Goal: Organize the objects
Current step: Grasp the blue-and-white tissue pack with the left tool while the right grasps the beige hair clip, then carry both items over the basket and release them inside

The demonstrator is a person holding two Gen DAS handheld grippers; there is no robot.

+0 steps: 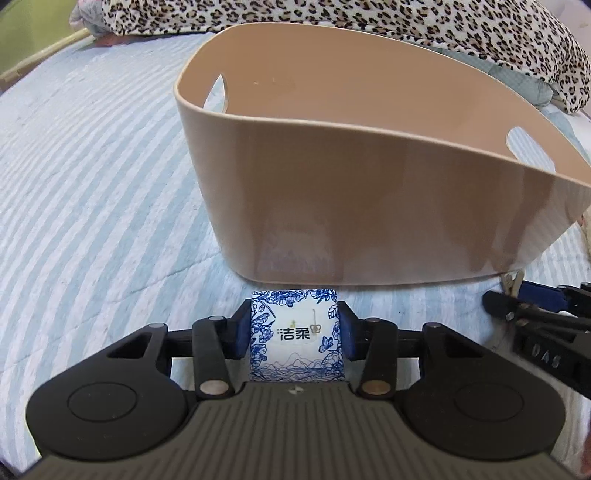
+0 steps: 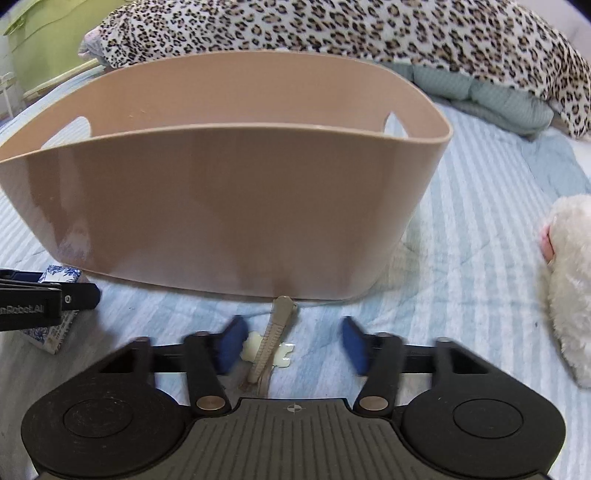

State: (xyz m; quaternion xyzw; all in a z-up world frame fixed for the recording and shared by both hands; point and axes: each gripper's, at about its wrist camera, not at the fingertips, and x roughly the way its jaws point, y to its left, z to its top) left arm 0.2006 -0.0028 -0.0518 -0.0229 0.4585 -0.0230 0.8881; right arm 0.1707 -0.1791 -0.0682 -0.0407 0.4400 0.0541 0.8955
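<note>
My left gripper (image 1: 295,332) is shut on a blue-and-white floral tissue pack (image 1: 297,332), low over the striped bedspread just in front of the tan plastic basket (image 1: 369,206). The pack also shows at the left of the right wrist view (image 2: 61,277). My right gripper (image 2: 291,343) is open, its blue pads on either side of a beige utility knife (image 2: 271,336) lying on the bed with a pale yellow piece (image 2: 251,349) under it. The knife tip nearly touches the basket's front wall (image 2: 221,206). The basket's floor is hidden.
A leopard-print blanket (image 1: 369,22) and a teal quilt (image 2: 491,96) lie bunched behind the basket. A white plush toy (image 2: 569,280) lies on the bed to the right. The right gripper's fingers (image 1: 535,314) reach in at the left wrist view's right edge.
</note>
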